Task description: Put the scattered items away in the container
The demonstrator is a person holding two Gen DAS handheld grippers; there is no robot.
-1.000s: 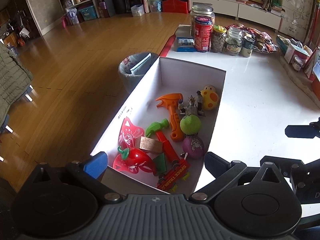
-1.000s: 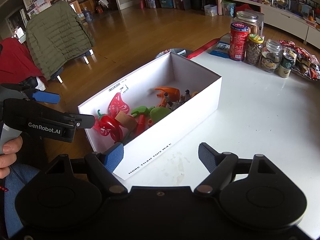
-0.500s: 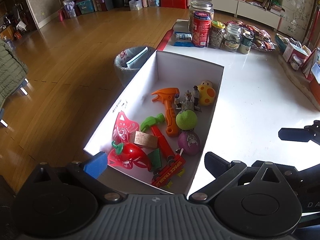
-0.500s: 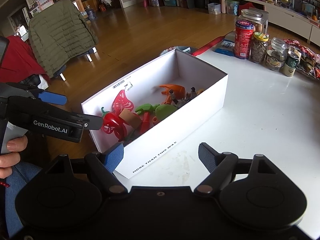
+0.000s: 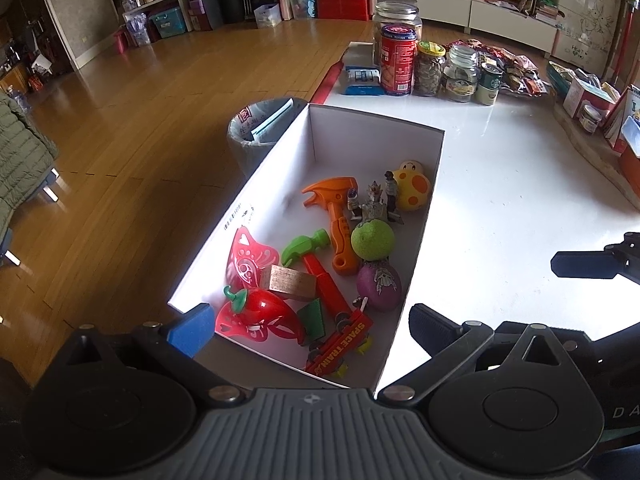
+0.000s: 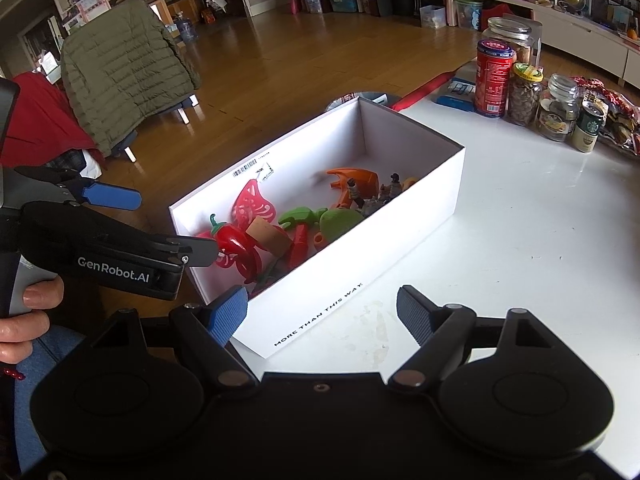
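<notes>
White cardboard box (image 5: 372, 148) sits at the left edge of the white table (image 5: 520, 200), toys already inside: red pepper (image 5: 260, 308), orange hammer (image 5: 338, 216), green ball (image 5: 373, 239), toy train (image 5: 340, 346); no loose toy shows on the table. Left gripper (image 5: 308, 320) and right gripper (image 6: 320, 312) hover, jaws apart, empty; risk: a nudge could slide the box off the edge, onto the bin (image 5: 256, 128).
</notes>
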